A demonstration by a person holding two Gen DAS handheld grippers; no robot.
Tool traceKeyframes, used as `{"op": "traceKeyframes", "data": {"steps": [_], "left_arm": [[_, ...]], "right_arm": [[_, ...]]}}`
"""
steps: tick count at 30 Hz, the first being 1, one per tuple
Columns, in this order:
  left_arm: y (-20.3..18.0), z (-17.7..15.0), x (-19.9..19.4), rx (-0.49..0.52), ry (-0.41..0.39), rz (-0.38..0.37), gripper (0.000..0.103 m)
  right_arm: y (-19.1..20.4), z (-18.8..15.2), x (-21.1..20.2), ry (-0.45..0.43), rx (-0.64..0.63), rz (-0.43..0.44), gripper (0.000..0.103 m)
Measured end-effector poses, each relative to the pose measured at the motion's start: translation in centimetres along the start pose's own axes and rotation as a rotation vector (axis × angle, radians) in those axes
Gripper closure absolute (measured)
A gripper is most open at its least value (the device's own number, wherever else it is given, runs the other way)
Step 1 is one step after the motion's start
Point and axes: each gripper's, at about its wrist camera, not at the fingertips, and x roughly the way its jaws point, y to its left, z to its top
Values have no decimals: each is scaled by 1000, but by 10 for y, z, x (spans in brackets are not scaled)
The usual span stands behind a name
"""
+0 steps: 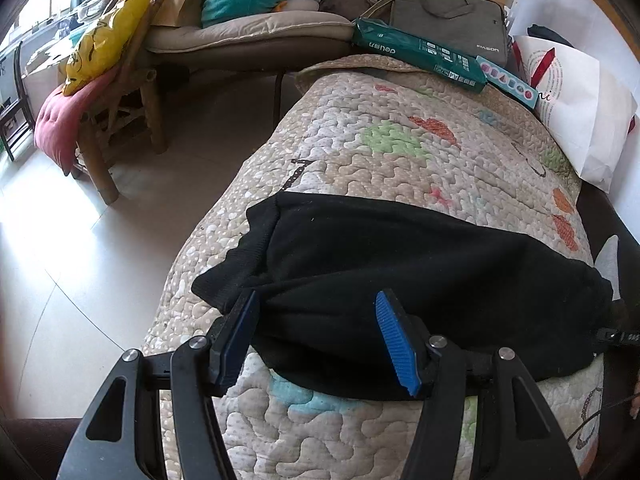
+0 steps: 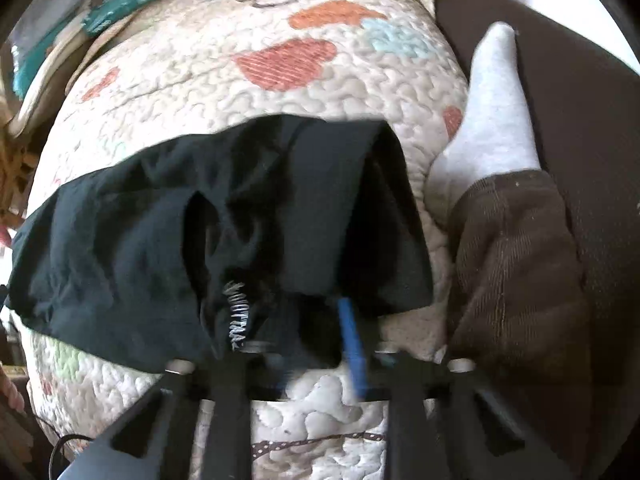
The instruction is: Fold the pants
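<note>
The black pants (image 1: 400, 280) lie bunched across the quilted cover (image 1: 400, 140), right under both tools. Your right gripper (image 2: 296, 340) is pinched on the waist hem by the white stitched tag, whose writing is unreadable. Your left gripper (image 1: 316, 340) stands open astride the cuff end; close it before lifting. Ahead, a green box (image 1: 416, 54) reads "deli", a grey bag (image 1: 448, 16) "EWSON".

Right tongs (image 2: 316, 344) pinch black pants (image 2: 160, 220) on quilt (image 2: 224, 76), beside a socked foot (image 2: 492, 120)

L gripper (image 1: 320, 336) jaws apart, R gripper (image 2: 304, 332) jaws nearly closed — both angled down
</note>
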Motion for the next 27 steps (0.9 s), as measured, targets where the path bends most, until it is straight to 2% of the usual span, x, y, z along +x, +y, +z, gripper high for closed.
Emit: {"op": "traceKeyframes", "data": {"steps": [2, 5, 7, 12, 16, 22, 25, 27], "left_arm": [[0, 0, 0, 1, 1, -1, 43], [-2, -1, 3, 14, 11, 3, 43], [-3, -2, 5, 17, 21, -3, 43], [-9, -6, 10, 49, 34, 0, 43], [-8, -5, 10, 43, 40, -8, 43], [-11, -5, 16, 48, 58, -21, 43], [-17, -8, 18, 79, 61, 3, 43], [-19, -9, 16, 95, 52, 16, 43]], "right_arm": [[-2, 2, -14, -49, 12, -12, 96], [-11, 10, -37, -117, 34, -38, 98], [-18, 18, -43, -129, 42, -94, 98], [-13, 36, -32, -93, 0, -210, 99], [-9, 36, -13, -51, -37, -297, 99], [-17, 33, -14, -33, -24, -361, 100], [-20, 30, -6, -5, -24, -401, 100], [-20, 28, 6, 23, -51, -526, 101]]}}
